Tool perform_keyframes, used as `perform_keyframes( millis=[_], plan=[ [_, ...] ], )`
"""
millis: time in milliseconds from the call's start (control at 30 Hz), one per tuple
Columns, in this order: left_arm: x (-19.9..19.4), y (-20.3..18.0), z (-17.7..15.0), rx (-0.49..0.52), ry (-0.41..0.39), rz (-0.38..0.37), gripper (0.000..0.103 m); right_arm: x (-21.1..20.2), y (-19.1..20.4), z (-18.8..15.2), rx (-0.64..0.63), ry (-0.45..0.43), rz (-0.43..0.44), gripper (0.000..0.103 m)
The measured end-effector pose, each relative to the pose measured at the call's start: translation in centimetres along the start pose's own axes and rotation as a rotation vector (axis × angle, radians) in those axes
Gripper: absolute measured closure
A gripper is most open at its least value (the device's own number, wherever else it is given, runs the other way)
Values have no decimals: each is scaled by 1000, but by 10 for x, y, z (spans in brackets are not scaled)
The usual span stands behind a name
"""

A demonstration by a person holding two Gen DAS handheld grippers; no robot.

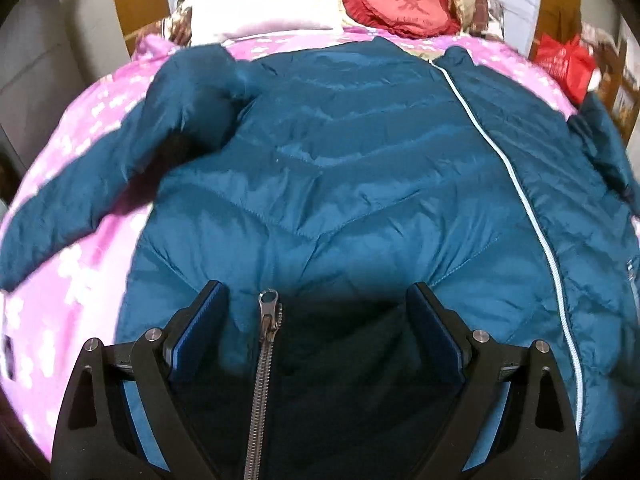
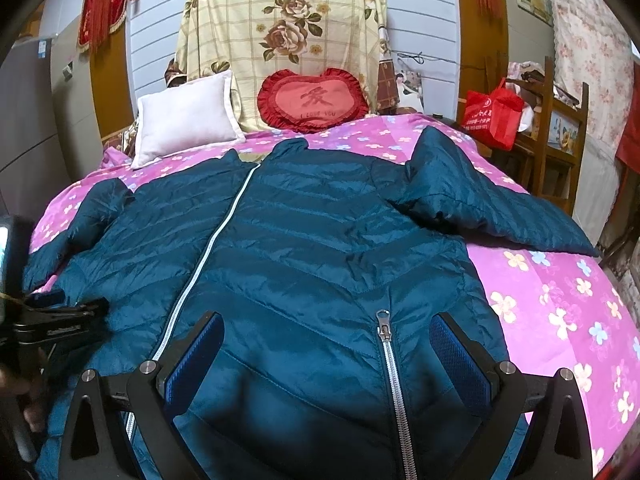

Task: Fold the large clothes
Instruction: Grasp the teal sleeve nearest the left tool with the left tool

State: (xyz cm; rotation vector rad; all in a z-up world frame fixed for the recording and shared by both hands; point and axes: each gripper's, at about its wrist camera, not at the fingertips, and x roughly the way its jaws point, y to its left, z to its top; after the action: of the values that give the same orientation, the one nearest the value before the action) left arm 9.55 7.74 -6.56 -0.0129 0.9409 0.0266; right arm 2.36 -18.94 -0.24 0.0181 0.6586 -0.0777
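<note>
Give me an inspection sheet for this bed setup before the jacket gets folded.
Surface: bed with pink floral sheet, mostly covered.
Job's things: teal puffer jacket spread flat, front up, sleeves out to the sides.
Clutter: white pillow and red heart cushion at the head end, clear of the jacket.
Grippers: left gripper and right gripper both open over the hem, holding nothing.
Cables: nothing seen.
Surroundings: red bag on wooden furniture beside the bed.
</note>
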Motion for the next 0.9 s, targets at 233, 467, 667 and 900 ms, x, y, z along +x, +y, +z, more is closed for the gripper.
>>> perform_keyframes(
  millis=[233,467,667,900],
  plan=[
    [3,12,-3,-36,16,-72,1,4,0,-1,3,13,-6,0],
    [-49,103,5,-82,-91,-5,1,10,6,-1,43,14,25,0],
    [-59,263,27,-237,-122,361,1,6,15,-5,-13,9,28,0],
    [-7,371,28,-266,96,509,1,10,2,-6,43,41,33,0]
  ],
)
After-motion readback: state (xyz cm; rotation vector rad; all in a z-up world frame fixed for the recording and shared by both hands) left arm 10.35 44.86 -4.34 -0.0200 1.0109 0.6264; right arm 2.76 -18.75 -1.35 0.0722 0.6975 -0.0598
